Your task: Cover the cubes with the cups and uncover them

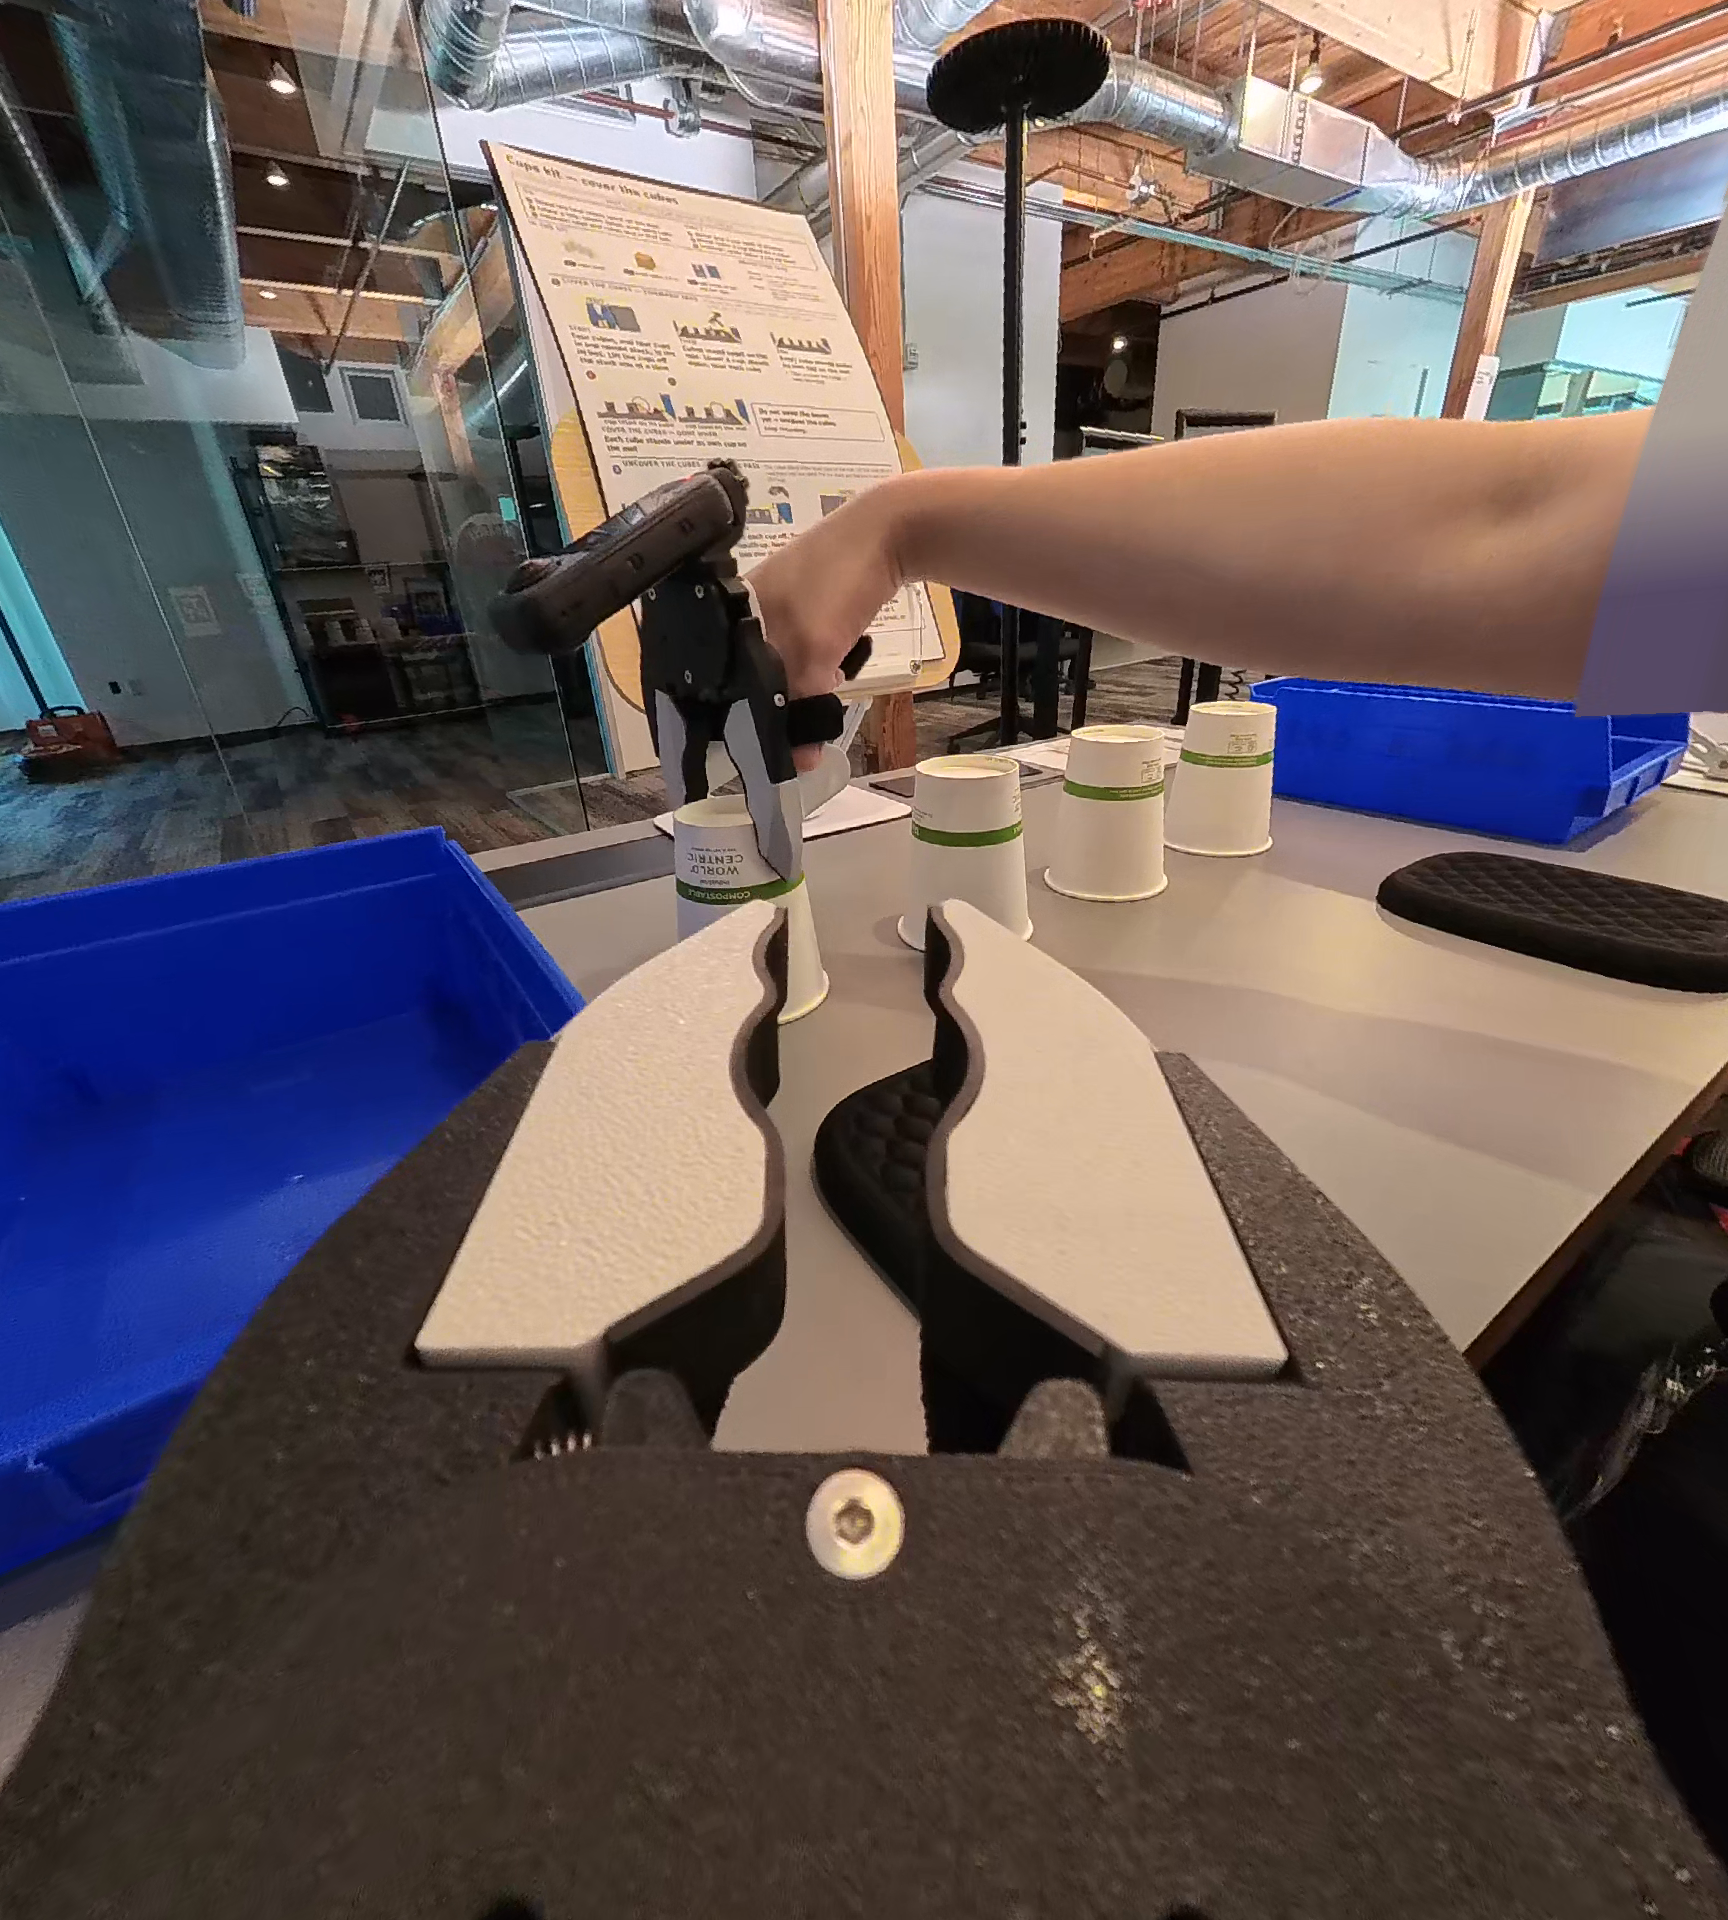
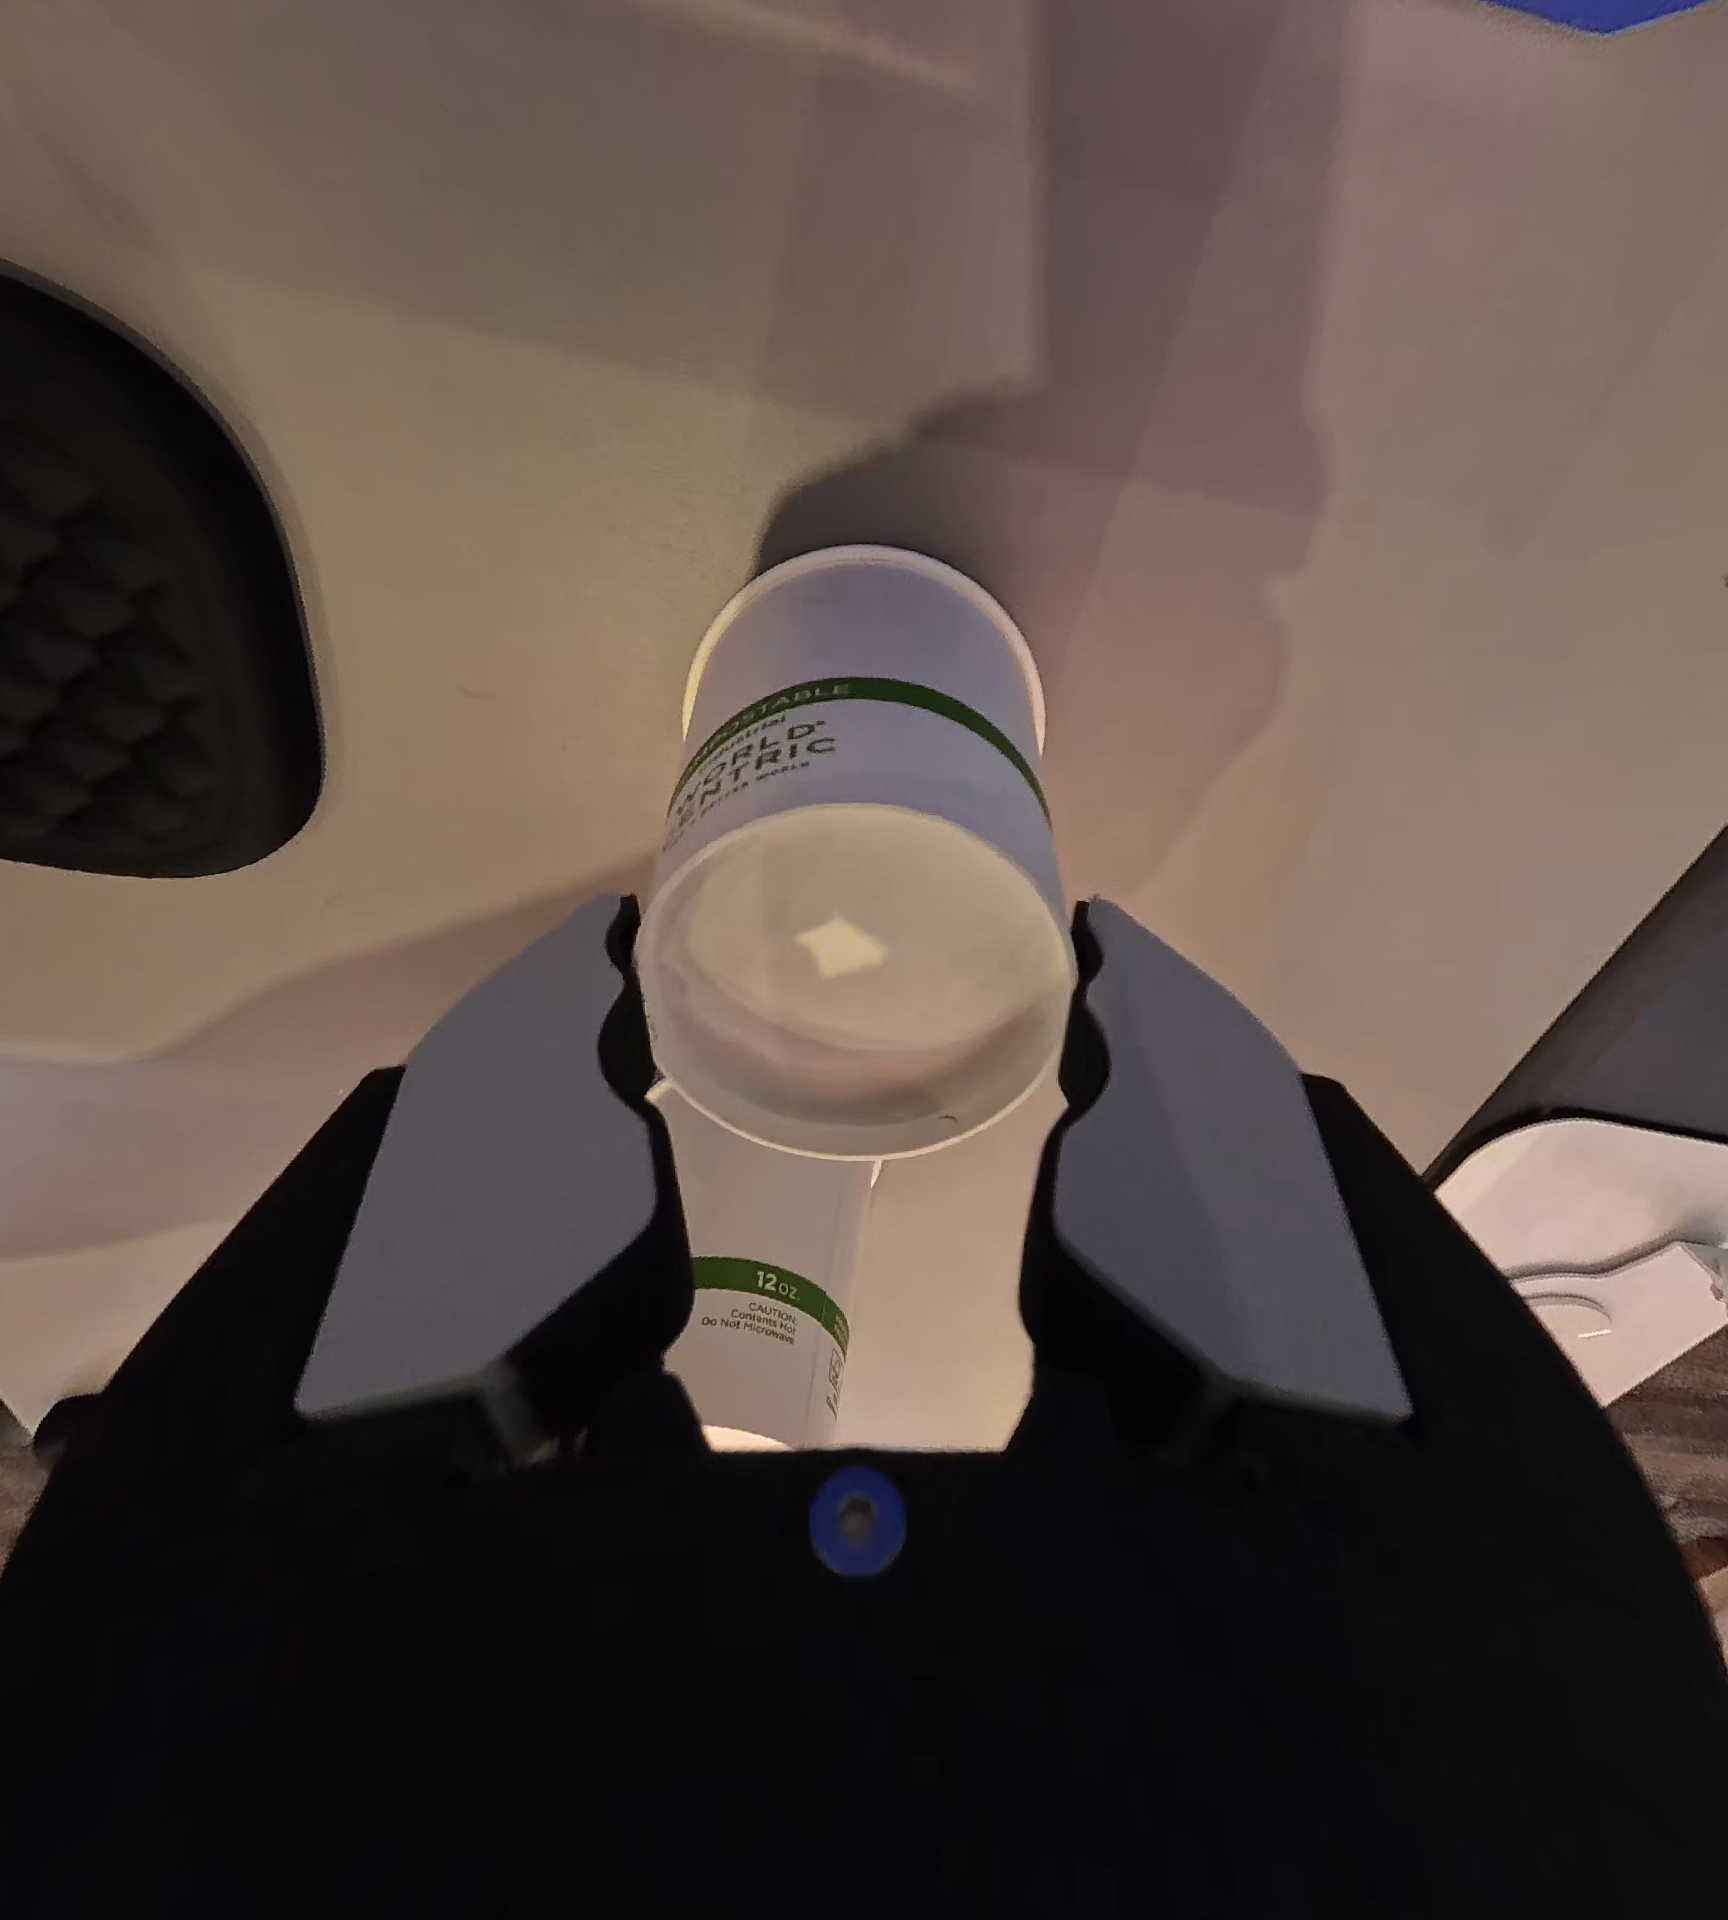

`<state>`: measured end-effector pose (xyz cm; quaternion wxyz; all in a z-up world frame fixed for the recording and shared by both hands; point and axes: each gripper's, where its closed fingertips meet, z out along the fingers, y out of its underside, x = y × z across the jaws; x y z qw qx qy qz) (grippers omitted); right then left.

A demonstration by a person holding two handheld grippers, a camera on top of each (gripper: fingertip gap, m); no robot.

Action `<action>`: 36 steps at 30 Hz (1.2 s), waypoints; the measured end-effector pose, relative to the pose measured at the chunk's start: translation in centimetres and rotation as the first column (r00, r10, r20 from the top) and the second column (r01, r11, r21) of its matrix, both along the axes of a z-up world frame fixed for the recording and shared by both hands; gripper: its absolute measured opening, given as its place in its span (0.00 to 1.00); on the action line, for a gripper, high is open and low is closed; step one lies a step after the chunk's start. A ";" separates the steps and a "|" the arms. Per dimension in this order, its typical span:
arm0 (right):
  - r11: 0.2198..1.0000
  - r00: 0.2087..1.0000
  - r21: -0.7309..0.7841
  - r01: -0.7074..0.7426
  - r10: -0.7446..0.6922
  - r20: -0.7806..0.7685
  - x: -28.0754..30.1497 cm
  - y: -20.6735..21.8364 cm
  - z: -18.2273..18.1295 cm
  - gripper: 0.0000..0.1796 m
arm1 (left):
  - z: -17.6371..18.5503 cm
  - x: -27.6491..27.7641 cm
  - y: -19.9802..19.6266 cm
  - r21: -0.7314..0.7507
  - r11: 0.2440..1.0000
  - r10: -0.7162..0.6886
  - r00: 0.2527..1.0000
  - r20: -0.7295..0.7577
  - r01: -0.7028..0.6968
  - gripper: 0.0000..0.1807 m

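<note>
The left gripper [image 1: 855,935] hovers low over the grey surface [image 1: 1307,1049], its pale fingers apart with nothing between them — a black quilted pad [image 1: 875,1174] shows through the gap. To its left sits an open blue bin [image 1: 164,1143]. Just beyond the fingertips, the right gripper [image 1: 735,831], held by a person's hand [image 1: 818,613], reaches down from above and closes its fingers around the upturned base of the nearest paper cup [image 1: 735,883], a white cup with a green band. The right wrist view shows that cup [image 2: 855,883] from above, gripped on both sides at its base; whether its rim rests on the surface or is slightly lifted cannot be told. Three more inverted cups stand in a row running back to the right — the second cup [image 1: 966,862], the third cup [image 1: 1109,810] and the fourth cup [image 1: 1224,774]. No cubes are visible in either view. A second quilted pad [image 1: 1577,920] lies to the right, a second blue bin [image 1: 1462,748] behind it, and an instruction board [image 1: 714,343] stands at the far edge.
</note>
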<state>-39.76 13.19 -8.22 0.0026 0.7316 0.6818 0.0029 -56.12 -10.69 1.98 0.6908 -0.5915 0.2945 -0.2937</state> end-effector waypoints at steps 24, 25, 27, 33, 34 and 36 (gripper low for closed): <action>0.797 0.678 0.557 0.234 0.277 -0.681 14.1 -10.4 22.2 0.46 | -1.3 0.8 1.4 -0.060 0.998 0.013 0.997 -0.070 -0.017 0.14; 0.777 0.670 0.569 0.269 0.273 -0.690 16.0 -11.2 22.3 0.45 | -1.0 1.0 1.5 -0.052 0.998 0.016 0.997 -0.076 -0.020 0.14; 0.741 0.658 0.581 0.336 0.257 -0.708 19.6 -12.6 22.2 0.43 | -0.3 1.4 1.7 -0.035 0.999 0.025 0.996 -0.090 -0.028 0.14; 0.646 0.603 0.545 0.535 0.160 -0.781 29.2 -14.6 20.2 0.40 | 1.5 3.3 2.7 -0.020 0.999 0.034 0.988 -0.148 -0.037 0.14; 0.645 0.586 0.529 0.552 0.152 -0.796 30.3 -14.8 19.7 0.40 | 1.8 3.9 3.0 -0.021 0.999 0.032 0.987 -0.157 -0.035 0.14; 0.646 0.581 0.516 0.563 0.134 -0.802 32.2 -14.9 18.8 0.39 | 2.7 5.2 3.6 -0.013 1.000 0.026 0.984 -0.178 -0.029 0.14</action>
